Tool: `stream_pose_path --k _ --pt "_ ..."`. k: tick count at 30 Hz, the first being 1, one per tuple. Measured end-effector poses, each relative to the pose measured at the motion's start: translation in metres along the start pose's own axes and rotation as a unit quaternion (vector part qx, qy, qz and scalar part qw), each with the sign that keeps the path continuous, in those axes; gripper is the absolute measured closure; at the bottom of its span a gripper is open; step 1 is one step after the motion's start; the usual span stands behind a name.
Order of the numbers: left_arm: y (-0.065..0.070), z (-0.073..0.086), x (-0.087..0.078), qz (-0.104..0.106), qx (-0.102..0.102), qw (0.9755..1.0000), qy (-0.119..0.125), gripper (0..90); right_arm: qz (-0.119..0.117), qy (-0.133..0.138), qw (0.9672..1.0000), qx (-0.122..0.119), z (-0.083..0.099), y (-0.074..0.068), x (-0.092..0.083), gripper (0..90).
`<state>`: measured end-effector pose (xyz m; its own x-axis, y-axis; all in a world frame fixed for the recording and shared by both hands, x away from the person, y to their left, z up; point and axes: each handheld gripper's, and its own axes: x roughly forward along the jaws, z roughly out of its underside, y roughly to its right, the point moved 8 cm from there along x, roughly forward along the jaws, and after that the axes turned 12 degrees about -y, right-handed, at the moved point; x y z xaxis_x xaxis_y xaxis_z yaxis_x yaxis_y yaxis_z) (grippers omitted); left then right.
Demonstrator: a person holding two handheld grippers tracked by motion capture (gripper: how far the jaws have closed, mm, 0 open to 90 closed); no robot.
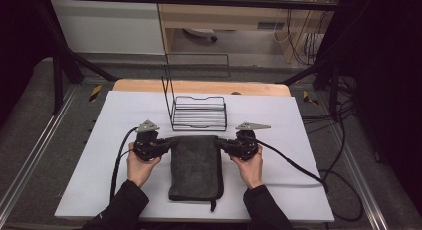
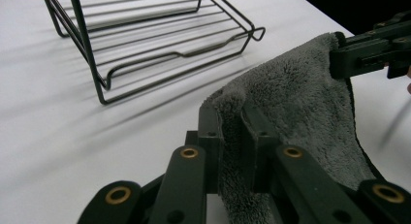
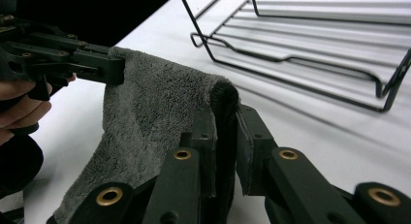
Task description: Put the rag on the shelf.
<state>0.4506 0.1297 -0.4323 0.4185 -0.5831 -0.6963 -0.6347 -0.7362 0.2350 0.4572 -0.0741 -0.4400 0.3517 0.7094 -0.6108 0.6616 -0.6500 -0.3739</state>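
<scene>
Each gripper, left (image 1: 168, 142) and right (image 1: 222, 143), is clamped on a far corner of the grey towel (image 1: 195, 165). To fold or lift it cleanly, both should rise together, keeping the edge taut and clear of the wire rack (image 1: 199, 113).

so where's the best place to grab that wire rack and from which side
Grip the tall upright back frame of the wire rack, coming from the left. It is a thin bar rising well above the tray, with open space around it, so jaws can close across it.

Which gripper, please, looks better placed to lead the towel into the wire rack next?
Left, but only slightly. Both the left gripper and right gripper pinch far corners of the grey towel. The wire rack sits just beyond, a little toward the left gripper's side. The move probably needs both.
</scene>
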Motion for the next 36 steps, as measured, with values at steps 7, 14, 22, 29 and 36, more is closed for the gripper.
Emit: stream_pose_path --k 7,14,22,29,36 --pt "0.008 -0.009 -0.017 0.006 0.006 0.9995 0.03 80.3 0.0 0.023 0.9996 -0.016 -0.009 -0.01 -0.014 80.6" --pt "0.02 -0.018 -0.036 0.007 0.017 0.9982 0.058 80.4 0.0 0.053 0.9978 -0.039 -0.021 -0.025 -0.034 80.6" --pt "0.036 -0.027 -0.057 0.007 0.038 0.995 0.092 80.5 0.002 0.086 0.9944 -0.061 -0.031 -0.039 -0.055 80.9" --pt "0.046 -0.034 -0.072 0.003 0.048 0.9922 0.115 80.5 0.01 0.109 0.9907 -0.081 -0.038 -0.051 -0.069 81.0" --pt "0.051 -0.039 -0.083 -0.001 0.056 0.9889 0.138 80.5 0.015 0.126 0.9876 -0.092 -0.042 -0.059 -0.078 81.0"
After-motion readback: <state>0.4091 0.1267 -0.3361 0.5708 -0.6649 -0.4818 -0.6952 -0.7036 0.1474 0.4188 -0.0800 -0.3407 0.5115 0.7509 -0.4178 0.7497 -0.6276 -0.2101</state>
